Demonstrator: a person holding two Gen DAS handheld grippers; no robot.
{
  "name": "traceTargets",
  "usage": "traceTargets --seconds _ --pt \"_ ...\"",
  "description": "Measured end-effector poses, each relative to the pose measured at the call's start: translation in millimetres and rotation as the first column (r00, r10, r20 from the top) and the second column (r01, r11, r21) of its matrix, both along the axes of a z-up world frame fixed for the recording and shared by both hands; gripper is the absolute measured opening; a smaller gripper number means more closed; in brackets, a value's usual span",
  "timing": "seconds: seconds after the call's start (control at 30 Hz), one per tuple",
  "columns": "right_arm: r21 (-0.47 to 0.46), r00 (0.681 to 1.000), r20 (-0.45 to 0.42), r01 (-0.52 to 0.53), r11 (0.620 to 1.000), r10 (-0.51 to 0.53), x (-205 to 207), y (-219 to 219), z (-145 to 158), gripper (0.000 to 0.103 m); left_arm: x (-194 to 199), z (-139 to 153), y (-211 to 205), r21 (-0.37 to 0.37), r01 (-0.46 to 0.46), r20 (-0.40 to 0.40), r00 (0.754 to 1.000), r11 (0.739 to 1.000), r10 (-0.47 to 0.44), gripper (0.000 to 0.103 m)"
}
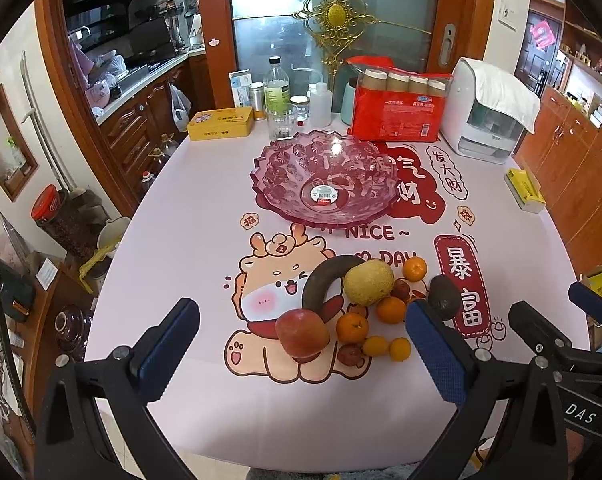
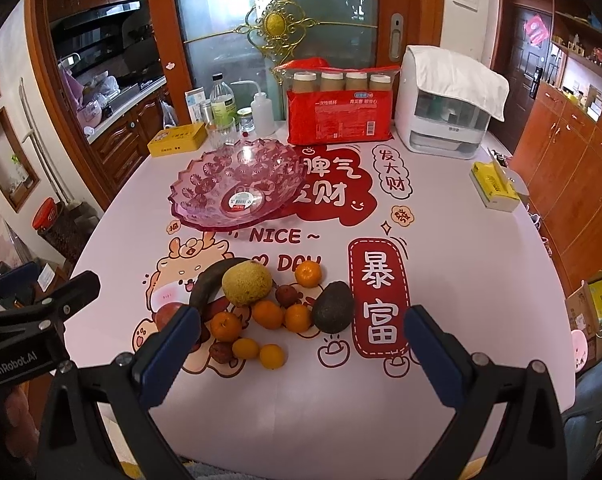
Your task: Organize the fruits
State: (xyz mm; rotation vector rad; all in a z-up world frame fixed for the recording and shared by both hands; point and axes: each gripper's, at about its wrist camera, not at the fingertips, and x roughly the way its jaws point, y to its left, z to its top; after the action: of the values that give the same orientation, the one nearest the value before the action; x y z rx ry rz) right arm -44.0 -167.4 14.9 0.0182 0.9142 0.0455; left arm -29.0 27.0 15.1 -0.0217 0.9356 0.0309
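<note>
Now, step: nothing is getting moved yet. All the fruits are sitting on the worktop (image 1: 189, 184) and the pink glass bowl (image 1: 285, 160) is holding no fruit, so this looks like the very start.

Landmark: the pink glass bowl is sitting in the middle of the worktop, with a sticker at its bottom.

Fruit pile: it is lying on the near side of the bowl, well apart from it, on the cartoon dragon picture.

Apple (image 1: 302, 333): it is sitting at the near left of the pile, farthest from the bowl.

Pear (image 1: 368, 283): it is resting at the side of the pile nearest the bowl, touching a dark curved banana (image 1: 321, 282).

Avocado (image 2: 333, 307): it is lying on the right side of the pile.

Small oranges (image 2: 267, 314): they are sitting between the pear and the near edge, with a few dark red little fruits among them.

Left hand-held gripper (image 1: 303, 350): its blue pads are spread wide, holding nothing. It is hanging above the near edge, pointing at the apple.

Right hand-held gripper (image 2: 303, 350): it is also wide open and bare, pointing at the oranges and the avocado.

Next move: I think one gripper needs to go down around one fruit, squeeze softly, and carry it into the bowl. Round fruits may roll.
</note>
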Motion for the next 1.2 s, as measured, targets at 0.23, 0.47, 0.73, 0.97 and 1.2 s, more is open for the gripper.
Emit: traceTargets --seconds 0.23,0.47,0.73,0.97,1.2 --pt "-0.001 1.0 0.013 0.003 1.0 -0.003 -4 4 1 0.102 -3 0 1 0.003 0.002 0.005 1.0 1.0 -0.002 0.102" --pt "0.0 1.0 0.015 0.007 1.0 -0.007 -6 8 1 0.102 -8 -1 5 0.002 0.009 0.002 1.0 1.0 -0.009 0.102" --pt "0.001 0.999 0.035 0.028 1.0 -0.028 -9 15 4 0.102 -8 2 13 0.005 0.029 0.015 0.999 1.0 -0.029 0.102" --pt "0.008 0.996 0.054 0.065 0.998 -0.065 -9 23 8 0.102 -2 3 26 0.011 0.057 0.026 0.998 0.998 -0.057 0.102" --pt "0.011 0.993 0.056 0.1 0.995 -0.101 -6 36 7 0.101 8 0 42 0.009 0.085 0.03 0.996 0.996 -0.085 0.102"
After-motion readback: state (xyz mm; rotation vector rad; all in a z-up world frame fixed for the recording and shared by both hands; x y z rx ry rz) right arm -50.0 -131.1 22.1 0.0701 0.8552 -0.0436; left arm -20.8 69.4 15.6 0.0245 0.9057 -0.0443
